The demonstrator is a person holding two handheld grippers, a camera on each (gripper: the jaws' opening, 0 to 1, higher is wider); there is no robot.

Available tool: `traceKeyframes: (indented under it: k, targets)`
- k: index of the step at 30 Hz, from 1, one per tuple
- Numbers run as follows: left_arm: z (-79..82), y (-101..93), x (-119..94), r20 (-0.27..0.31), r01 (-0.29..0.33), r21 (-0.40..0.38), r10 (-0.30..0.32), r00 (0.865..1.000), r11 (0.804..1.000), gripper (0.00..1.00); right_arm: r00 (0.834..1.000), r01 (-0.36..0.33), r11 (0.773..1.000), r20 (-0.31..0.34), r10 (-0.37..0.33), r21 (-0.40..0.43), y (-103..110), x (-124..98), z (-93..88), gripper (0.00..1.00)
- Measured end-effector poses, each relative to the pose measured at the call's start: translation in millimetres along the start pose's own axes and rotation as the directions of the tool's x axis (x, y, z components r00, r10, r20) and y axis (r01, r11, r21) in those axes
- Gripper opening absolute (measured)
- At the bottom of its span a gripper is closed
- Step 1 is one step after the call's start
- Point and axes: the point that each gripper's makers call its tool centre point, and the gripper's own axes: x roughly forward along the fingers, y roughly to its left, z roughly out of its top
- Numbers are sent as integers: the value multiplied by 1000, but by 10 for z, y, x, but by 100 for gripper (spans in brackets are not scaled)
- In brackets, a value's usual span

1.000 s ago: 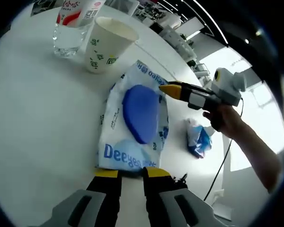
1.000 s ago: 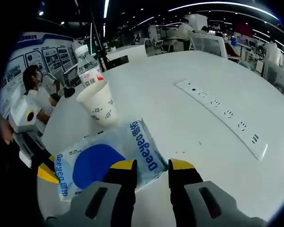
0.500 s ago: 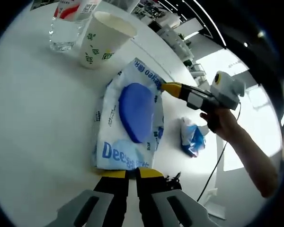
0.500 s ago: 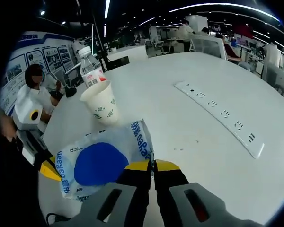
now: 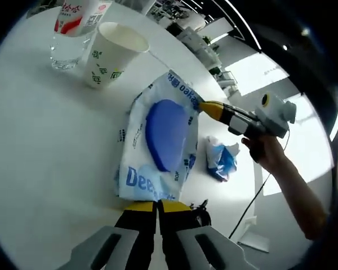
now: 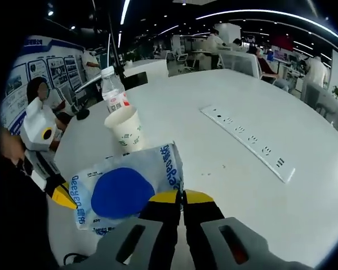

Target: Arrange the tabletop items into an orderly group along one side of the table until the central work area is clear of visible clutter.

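While the wet-wipe pack lies flat on the white table, its long axis runs between the two grippers: the left gripper pinches one short end, the right gripper the opposite one, both clamped. Beyond it stand one paper cup and one water bottle; one crumpled blue wrapper lies beside

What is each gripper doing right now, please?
Left gripper: shut on the wet-wipes pack, near edge.
Right gripper: shut on the same pack's opposite edge.
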Motion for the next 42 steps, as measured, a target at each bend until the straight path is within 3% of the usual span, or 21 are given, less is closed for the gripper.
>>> traceKeyframes:
  k: [13, 21, 29, 42]
  targets:
    - [184, 26, -67, -27, -20, 103, 23, 999, 995, 0, 994, 99, 992, 40, -103, 83, -14, -483, -154, 0]
    - [475, 63, -113, -33, -39, 172, 45, 998, 984, 0, 987, 142, 978, 56, -152, 154, 38, -728, -340, 0]
    - [757, 23, -88, -42, -65, 289, 80, 996, 955, 0, 976, 174, 957, 86, -199, 232, 91, -888, -432, 0]
    - [1057, 47, 12, -40, -96, 345, 117, 992, 934, 0, 966, 176, 929, 125, -227, 326, 237, -970, -524, 0]
